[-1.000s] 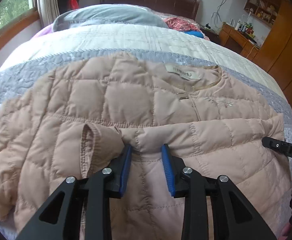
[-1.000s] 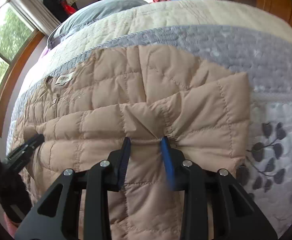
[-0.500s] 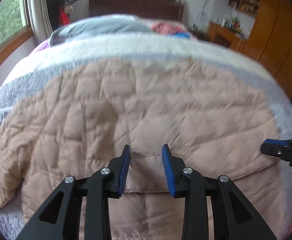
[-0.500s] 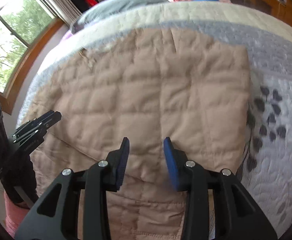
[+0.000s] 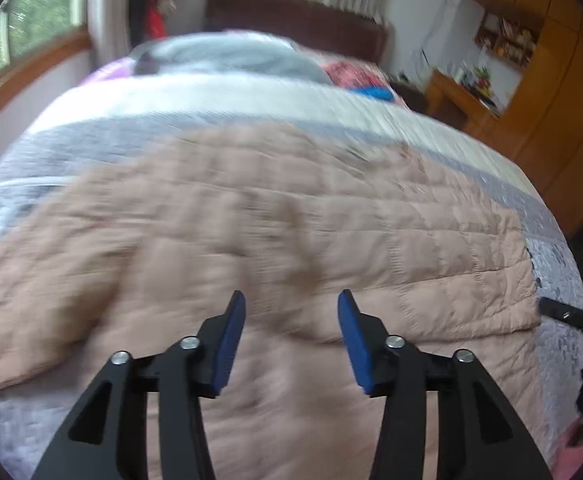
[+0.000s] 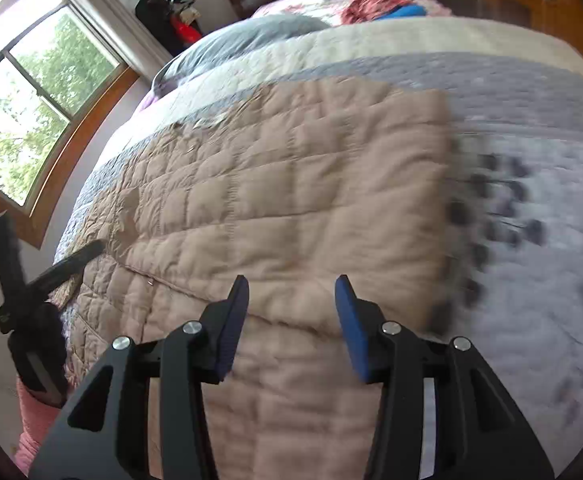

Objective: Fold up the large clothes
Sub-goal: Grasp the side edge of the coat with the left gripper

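A large beige quilted jacket (image 5: 275, 224) lies on the bed, its lower part folded up over the upper part, the fold's edge running across just beyond my fingers. It also shows in the right wrist view (image 6: 299, 200). My left gripper (image 5: 291, 312) is open and empty, above the jacket near its near edge. My right gripper (image 6: 291, 300) is open and empty, above the jacket's right part. Each gripper shows at the edge of the other's view: the right one (image 5: 571, 316), the left one (image 6: 63, 264).
The bed has a grey and cream quilted cover (image 6: 531, 160) with dark leaf prints right of the jacket. Pillows (image 5: 227, 56) and a dark headboard (image 5: 295, 20) lie beyond. A window (image 6: 31, 120) is on the left, wooden furniture (image 5: 551, 92) on the right.
Both grippers held the jacket's hem, carried it up over the collar, let go and opened wider. They have drawn back and the jacket lies folded in half.
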`<state>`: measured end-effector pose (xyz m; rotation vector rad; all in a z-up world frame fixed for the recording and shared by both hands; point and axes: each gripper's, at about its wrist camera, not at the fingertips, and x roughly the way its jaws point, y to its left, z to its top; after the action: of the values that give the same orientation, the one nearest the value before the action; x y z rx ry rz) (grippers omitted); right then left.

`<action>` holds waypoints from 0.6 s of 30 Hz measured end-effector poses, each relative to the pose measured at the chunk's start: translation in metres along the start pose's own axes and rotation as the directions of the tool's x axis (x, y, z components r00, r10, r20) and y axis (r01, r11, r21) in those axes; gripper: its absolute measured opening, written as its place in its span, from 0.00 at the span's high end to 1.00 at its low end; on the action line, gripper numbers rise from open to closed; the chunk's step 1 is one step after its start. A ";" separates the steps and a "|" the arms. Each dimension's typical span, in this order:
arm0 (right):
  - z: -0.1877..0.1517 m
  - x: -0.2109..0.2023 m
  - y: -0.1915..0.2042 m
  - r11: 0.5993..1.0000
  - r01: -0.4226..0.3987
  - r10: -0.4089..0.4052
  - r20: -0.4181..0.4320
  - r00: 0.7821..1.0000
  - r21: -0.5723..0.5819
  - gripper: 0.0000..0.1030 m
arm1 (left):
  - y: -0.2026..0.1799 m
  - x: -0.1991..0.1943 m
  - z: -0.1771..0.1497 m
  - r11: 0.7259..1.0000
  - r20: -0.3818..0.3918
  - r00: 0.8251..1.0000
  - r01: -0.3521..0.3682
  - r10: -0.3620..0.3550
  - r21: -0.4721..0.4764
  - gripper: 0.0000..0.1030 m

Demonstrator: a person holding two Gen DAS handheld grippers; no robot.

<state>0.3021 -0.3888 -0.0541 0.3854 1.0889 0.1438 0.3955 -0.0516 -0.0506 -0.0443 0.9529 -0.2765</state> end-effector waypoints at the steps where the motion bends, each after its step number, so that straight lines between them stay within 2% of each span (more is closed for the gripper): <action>1: -0.003 -0.008 -0.006 1.000 0.011 -0.011 0.008 1.000 0.003 0.55 | 0.014 -0.009 -0.003 1.000 0.009 1.000 -0.017 0.018 -0.012 0.50; 5: -0.014 -0.021 -0.029 0.998 0.057 -0.058 0.021 0.998 0.029 0.50 | 0.096 -0.044 -0.029 0.982 -0.003 0.992 -0.127 0.128 -0.143 0.46; 8: -0.019 -0.018 -0.040 0.996 0.079 -0.080 0.014 0.997 0.042 0.49 | 0.163 -0.064 -0.060 0.935 -0.030 0.974 -0.225 0.226 -0.274 0.46; 11: -0.022 -0.013 -0.046 0.995 0.087 -0.087 -0.002 0.996 0.043 0.49 | 0.228 -0.082 -0.091 0.863 -0.069 0.956 -0.288 0.286 -0.415 0.46; 12: -0.022 -0.010 -0.047 0.995 0.089 -0.088 -0.008 0.996 0.040 0.49 | 0.252 -0.090 -0.102 0.828 -0.074 0.948 -0.306 0.308 -0.471 0.46; 14: -0.022 -0.006 -0.046 0.995 0.092 -0.092 -0.013 0.996 0.032 0.49 | 0.285 -0.101 -0.117 0.776 -0.080 0.934 -0.334 0.347 -0.535 0.46; 15: -0.022 -0.004 -0.045 0.995 0.095 -0.094 -0.017 0.995 0.030 0.48 | 0.307 -0.107 -0.125 0.733 -0.084 0.926 -0.344 0.368 -0.587 0.46; 17: -0.021 0.001 -0.043 0.995 0.101 -0.100 -0.025 0.995 0.029 0.48 | 0.333 -0.111 -0.134 0.680 -0.091 0.924 -0.337 0.371 -0.651 0.46; 18: -0.021 0.003 -0.043 0.994 0.104 -0.103 -0.030 0.994 0.029 0.48 | 0.349 -0.112 -0.139 0.648 -0.091 0.928 -0.320 0.360 -0.692 0.47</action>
<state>0.2814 -0.4228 -0.0812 0.3541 1.1382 0.0409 0.2966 0.3248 -0.0971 -0.5680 0.9443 0.4602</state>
